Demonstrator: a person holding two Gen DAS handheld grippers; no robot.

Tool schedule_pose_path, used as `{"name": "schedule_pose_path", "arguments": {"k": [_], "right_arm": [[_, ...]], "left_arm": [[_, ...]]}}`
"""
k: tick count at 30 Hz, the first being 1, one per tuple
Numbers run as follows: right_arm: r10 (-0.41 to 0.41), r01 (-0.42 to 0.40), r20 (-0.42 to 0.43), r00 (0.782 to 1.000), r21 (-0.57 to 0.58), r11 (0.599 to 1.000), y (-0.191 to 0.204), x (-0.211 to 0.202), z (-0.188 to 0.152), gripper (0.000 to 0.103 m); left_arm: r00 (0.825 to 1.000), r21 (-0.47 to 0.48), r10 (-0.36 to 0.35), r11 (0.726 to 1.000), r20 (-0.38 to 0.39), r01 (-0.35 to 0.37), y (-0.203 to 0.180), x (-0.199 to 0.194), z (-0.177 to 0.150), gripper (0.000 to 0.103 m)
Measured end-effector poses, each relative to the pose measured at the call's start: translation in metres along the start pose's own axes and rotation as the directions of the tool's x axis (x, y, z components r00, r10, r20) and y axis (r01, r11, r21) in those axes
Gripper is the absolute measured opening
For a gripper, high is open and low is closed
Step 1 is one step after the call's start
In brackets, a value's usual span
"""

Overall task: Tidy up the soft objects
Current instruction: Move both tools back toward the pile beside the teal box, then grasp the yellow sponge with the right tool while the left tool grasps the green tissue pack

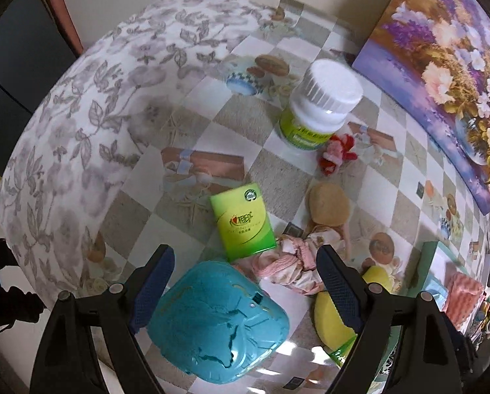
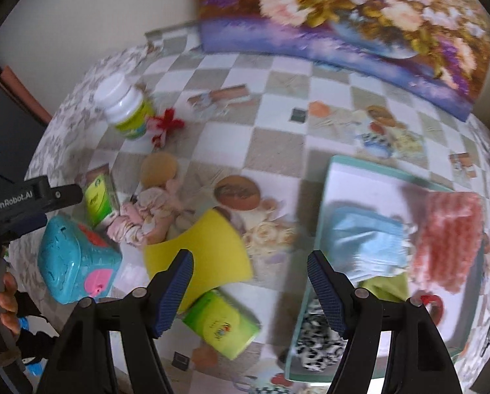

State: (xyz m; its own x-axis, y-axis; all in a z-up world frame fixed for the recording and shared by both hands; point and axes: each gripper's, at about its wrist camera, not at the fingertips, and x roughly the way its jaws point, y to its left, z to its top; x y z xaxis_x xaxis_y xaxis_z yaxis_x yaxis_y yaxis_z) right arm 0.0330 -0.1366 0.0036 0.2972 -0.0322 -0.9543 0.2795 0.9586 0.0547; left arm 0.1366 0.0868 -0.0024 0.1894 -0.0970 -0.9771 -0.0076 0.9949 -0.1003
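Right hand-held gripper gapes over yellow sponge, beside tray.

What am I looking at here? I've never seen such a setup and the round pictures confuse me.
A person holds two hand-held grippers, each with a wide-angle camera looking along its fingers. The left gripper hangs open above a blue plastic case, holding nothing. The right gripper hangs open and empty over a yellow sponge. On the checked tablecloth lie a doll, green packets and a white-capped bottle. A tray already holds cloths.
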Motion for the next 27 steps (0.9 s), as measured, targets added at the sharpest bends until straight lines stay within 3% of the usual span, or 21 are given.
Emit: {"name": "schedule_pose_path", "arguments": {"k": [18,27], "right_arm": [[0.044,-0.064,-0.163,0.986,-0.124,0.990,0.050,0.041,-0.019,0.075],[0.013,-0.040,-0.175,0.985,-0.153,0.987,0.061,0.050,-0.024,0.075]], "left_arm": [[1.000,-0.022,-0.029,0.999,-0.010,0.029,0.008,0.005,0.004,0.089],[0.999,-0.040,-0.019,0.999,-0.028,0.017,0.013,0.013,0.005,0.089]]}}
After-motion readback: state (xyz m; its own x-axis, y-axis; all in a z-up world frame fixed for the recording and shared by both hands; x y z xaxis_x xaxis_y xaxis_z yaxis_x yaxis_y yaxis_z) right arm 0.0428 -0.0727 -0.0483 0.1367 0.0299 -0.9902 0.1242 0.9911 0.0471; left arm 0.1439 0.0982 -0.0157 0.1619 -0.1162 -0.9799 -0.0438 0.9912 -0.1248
